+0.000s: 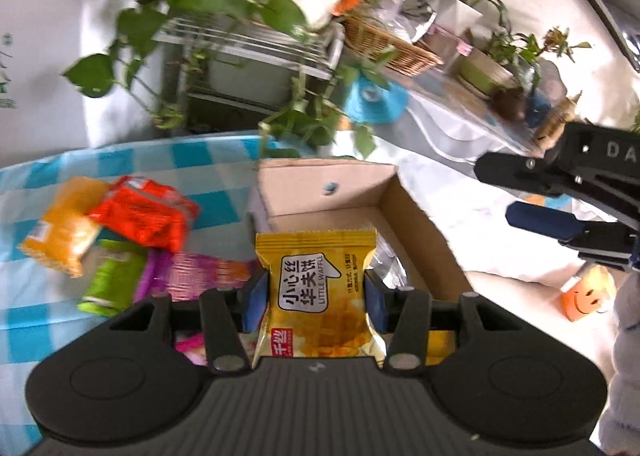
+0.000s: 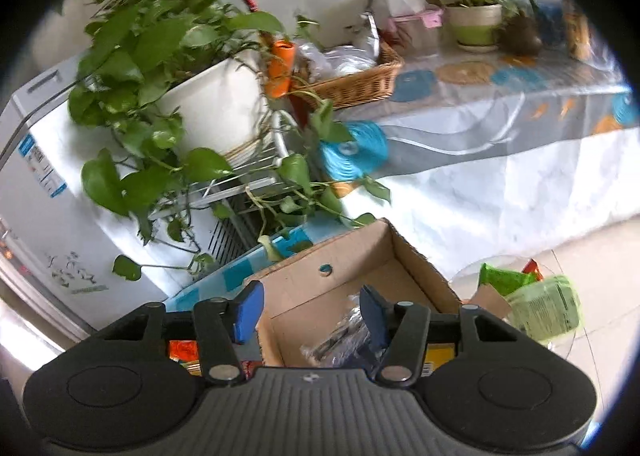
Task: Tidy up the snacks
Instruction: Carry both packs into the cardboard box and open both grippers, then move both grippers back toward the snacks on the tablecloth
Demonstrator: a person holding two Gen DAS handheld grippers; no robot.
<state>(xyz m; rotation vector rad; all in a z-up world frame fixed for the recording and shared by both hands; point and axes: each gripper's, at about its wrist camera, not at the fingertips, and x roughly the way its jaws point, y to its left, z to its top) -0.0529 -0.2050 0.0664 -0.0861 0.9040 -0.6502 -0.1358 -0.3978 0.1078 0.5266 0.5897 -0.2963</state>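
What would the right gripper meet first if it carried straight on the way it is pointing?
Most likely the cardboard box. The right gripper is open and empty, aimed into its open top, so it would probably meet the clear wrapper lying inside or the box's back wall. Depth is hard to judge through the fisheye.

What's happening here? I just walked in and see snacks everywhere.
A person is sorting snacks with two handheld grippers. The left gripper is shut on a yellow waffle packet, held just in front of an open cardboard box that already holds a silvery wrapper. More packets, including an orange-red packet and a green packet, lie on the blue checked tablecloth. The right gripper is open and empty above the box.
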